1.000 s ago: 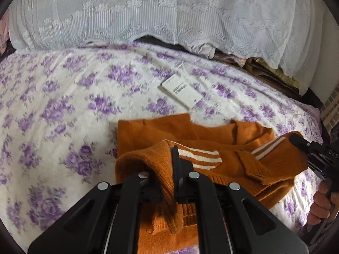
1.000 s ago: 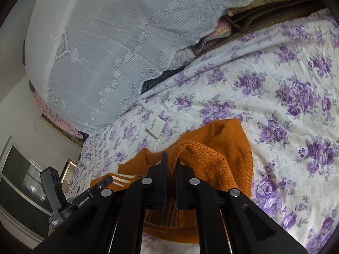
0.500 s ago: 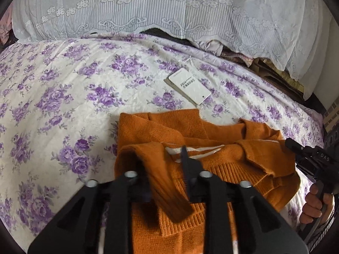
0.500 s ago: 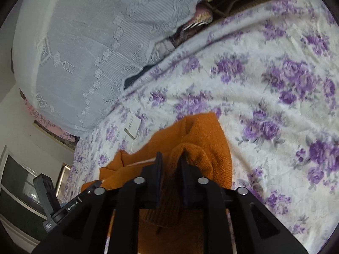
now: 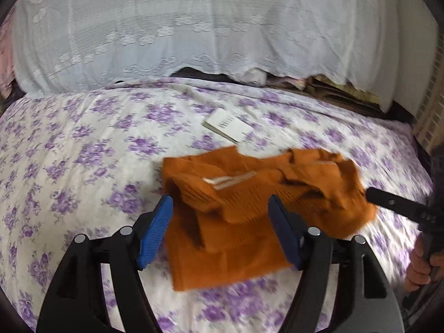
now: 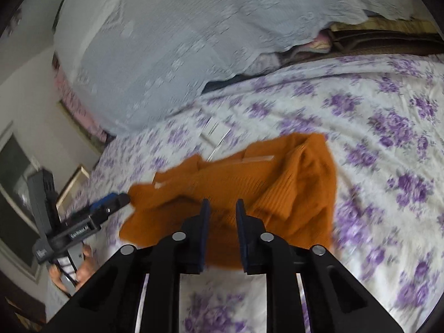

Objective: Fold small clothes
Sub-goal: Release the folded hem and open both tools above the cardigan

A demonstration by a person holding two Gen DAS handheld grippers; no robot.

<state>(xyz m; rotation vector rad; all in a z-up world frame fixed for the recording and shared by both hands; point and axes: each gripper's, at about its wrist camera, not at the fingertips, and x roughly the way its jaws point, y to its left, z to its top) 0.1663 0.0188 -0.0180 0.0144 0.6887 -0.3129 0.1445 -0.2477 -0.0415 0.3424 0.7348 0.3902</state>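
L gripper (image 5: 220,231) points down at a slant over the bed, jaws wide apart and opening; blue pads (image 5: 155,233) stand either side of the orange knit sweater (image 5: 249,216), not pressing it. The sweater lies bunched on the purple-flowered bedsheet (image 5: 83,161), its near edge between and just under the L fingers and the bulk spreading ahead of them and off to the right finger's side. A cream-striped bit (image 5: 227,181) shows in the folds just ahead of the fingertips. A white card (image 5: 227,125) lies on the sheet well beyond the fingertips, apart from the sweater.

R gripper (image 6: 221,233) also tilts down toward the sheet, rolled a bit so the bed looks slanted in its view. Its jaws stand a narrow gap apart and are closing; the gap frames sweater fabric beyond the tips, but no pad presses on it. From the R wrist view the sweater (image 6: 277,183) sits just ahead of the fingertips, a humped fold off to the right finger's side.

In the L wrist view the R gripper's finger reaches in from the right edge, tip at the sweater's far-right hem; contact can't be told, too blurred. The person's right hand (image 5: 421,263) wraps the handle low at that edge. In the R wrist view the left hand (image 6: 80,270) grips its handle at lower left, its gripper's tip just beside the sweater's left corner.

A white lace cover (image 5: 208,27) drapes the pile beyond the bed.
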